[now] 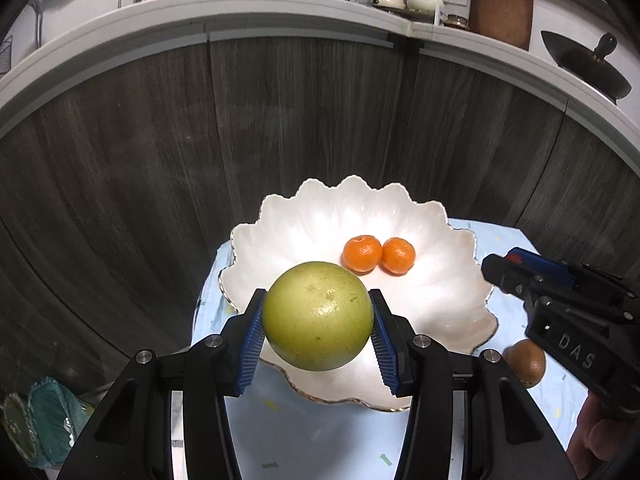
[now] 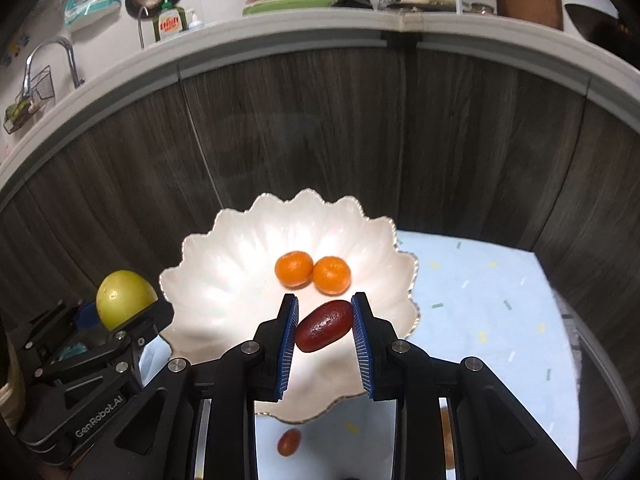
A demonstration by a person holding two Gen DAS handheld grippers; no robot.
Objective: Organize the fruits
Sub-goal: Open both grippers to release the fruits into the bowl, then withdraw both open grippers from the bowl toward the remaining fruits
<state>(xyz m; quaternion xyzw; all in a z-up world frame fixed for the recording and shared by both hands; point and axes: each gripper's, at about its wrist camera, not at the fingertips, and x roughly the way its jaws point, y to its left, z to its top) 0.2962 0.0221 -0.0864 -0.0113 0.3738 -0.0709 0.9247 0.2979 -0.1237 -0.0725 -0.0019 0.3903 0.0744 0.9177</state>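
My left gripper (image 1: 318, 312) is shut on a large green-yellow citrus fruit (image 1: 318, 316), held above the near edge of a white scalloped bowl (image 1: 288, 220). Two small oranges (image 1: 362, 253) (image 1: 398, 255) lie side by side in the bowl. My right gripper (image 2: 325, 320) is shut on a dark red oblong fruit (image 2: 324, 326) over the bowl's (image 2: 224, 248) near right part, just in front of the oranges (image 2: 294, 269). Seen from the right wrist, the left gripper (image 2: 100, 340) and its green fruit (image 2: 124, 298) are at the bowl's left. The right gripper (image 1: 496, 272) enters the left wrist view from the right.
A brown kiwi (image 1: 526, 362) lies on the pale blue patterned tablecloth (image 1: 504, 240) right of the bowl. A small red fruit (image 2: 289, 442) lies on the cloth in front of the bowl. Dark wood cabinet fronts (image 1: 300, 120) rise close behind, under a cluttered kitchen counter (image 1: 280, 4).
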